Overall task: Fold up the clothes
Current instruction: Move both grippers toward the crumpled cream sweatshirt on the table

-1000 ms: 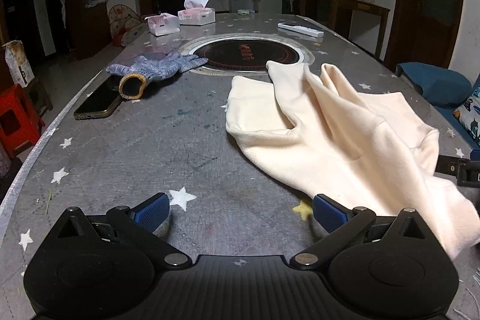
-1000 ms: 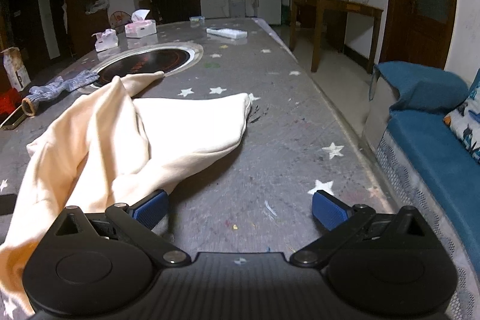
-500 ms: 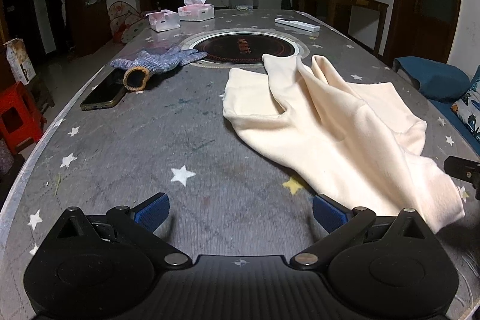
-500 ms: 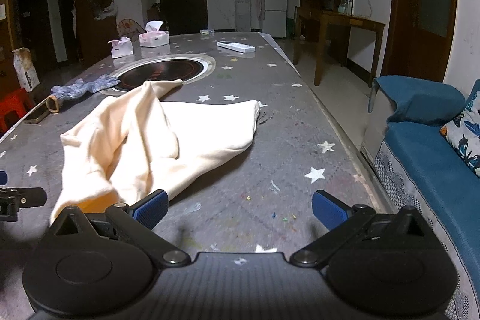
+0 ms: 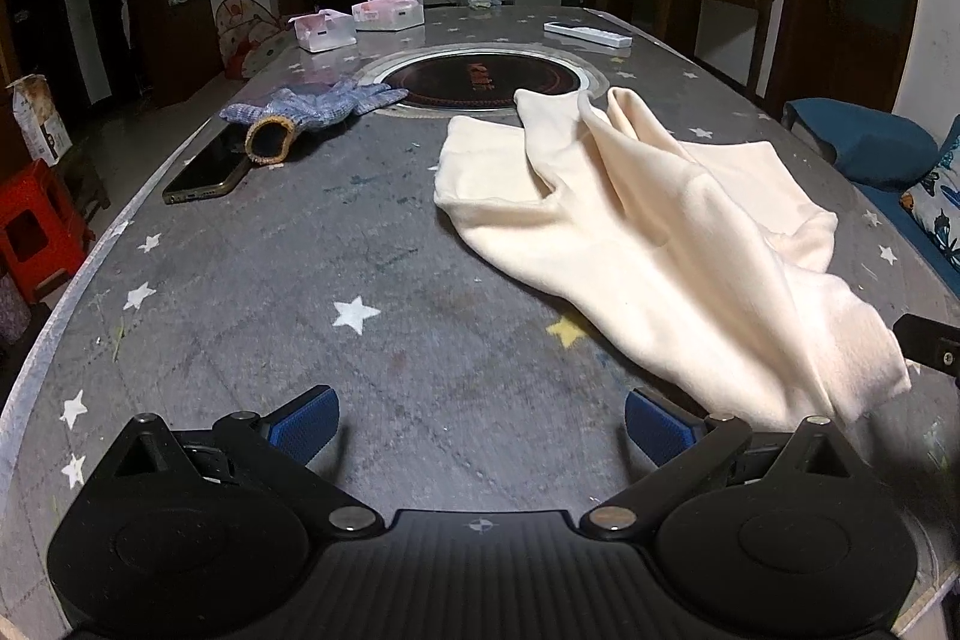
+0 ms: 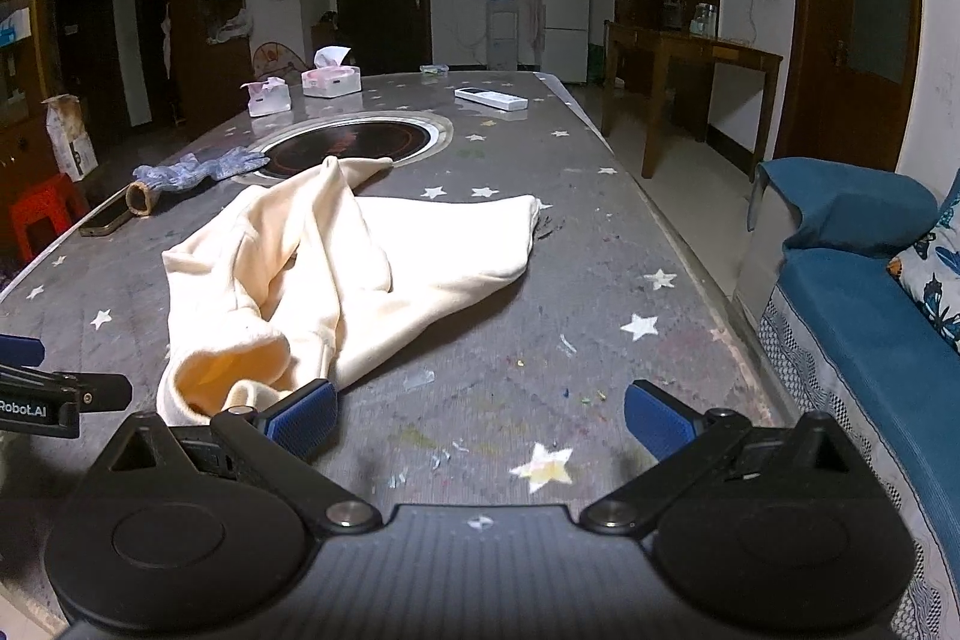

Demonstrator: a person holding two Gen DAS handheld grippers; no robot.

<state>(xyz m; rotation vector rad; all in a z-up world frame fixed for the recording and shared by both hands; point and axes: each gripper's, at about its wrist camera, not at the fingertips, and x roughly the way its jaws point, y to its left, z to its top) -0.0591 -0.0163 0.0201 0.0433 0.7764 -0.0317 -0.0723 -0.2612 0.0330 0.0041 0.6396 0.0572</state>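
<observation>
- The cream garment [image 6: 336, 280] lies crumpled on the grey star-patterned table [image 5: 360, 280], between the round hob [image 5: 480, 79] and the near edge.
- The left gripper [image 5: 480, 424] has its jaws spread wide, holding nothing.
- The right gripper [image 6: 480, 415] is equally wide apart and empty, its left finger just beside the garment's cuff.
- In the right view, the left gripper's side reads "Robot.AI".
- A knitted glove [image 5: 306, 112] and a phone [image 5: 207, 169] lie at the left; the hob's red lettering is too small to read.

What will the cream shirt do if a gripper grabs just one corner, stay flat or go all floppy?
Probably floppy: the cream shirt already lies in soft rumpled folds on the table, so the rest would likely droop and drag. It looks thickish, so perhaps a bit heavy for one pinch. Its open cuff may sag open.
</observation>
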